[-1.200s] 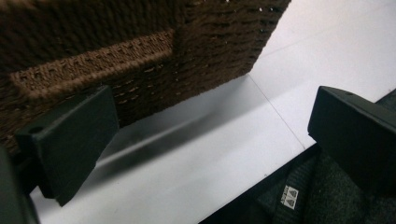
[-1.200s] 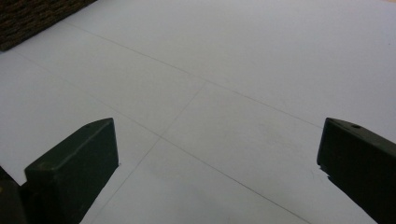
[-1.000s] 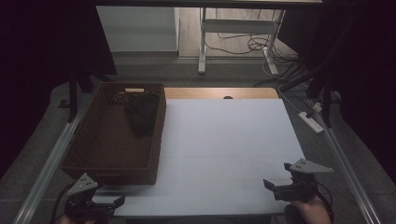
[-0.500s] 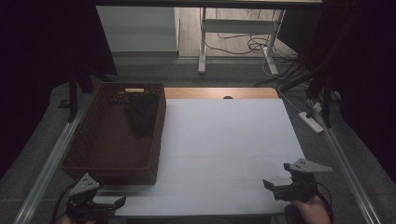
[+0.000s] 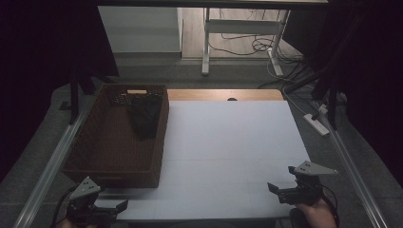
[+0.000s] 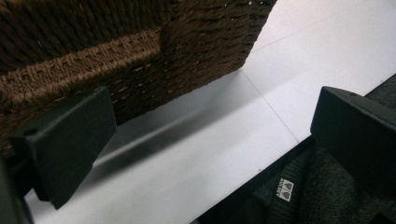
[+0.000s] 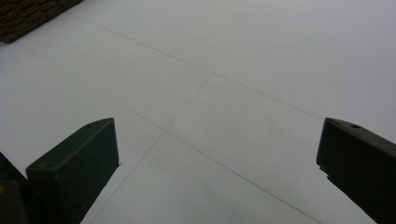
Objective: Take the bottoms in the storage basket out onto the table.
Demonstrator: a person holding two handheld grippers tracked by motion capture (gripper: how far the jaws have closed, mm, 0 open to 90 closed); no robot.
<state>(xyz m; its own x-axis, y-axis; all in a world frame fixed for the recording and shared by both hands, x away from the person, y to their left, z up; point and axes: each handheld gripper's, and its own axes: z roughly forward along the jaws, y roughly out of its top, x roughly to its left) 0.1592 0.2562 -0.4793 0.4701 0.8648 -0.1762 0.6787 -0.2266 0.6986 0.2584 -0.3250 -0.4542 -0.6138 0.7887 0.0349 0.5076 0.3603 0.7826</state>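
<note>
Starting at the left, the left hand-held gripper [image 5: 119, 206] hovers with its jaws spread wide and empty at the near edge of the counter [image 5: 228, 156], just in front of the wicker basket [image 5: 114, 175], where a dark cloth [image 5: 144, 116] lies toward the far end. The right hand-held gripper [image 5: 274, 188], also wide and empty, sits well apart over bare counter. Reaching low from here, I judge the left jaws could catch the basket's near wall and shove it instead of clearing the rim.
</note>
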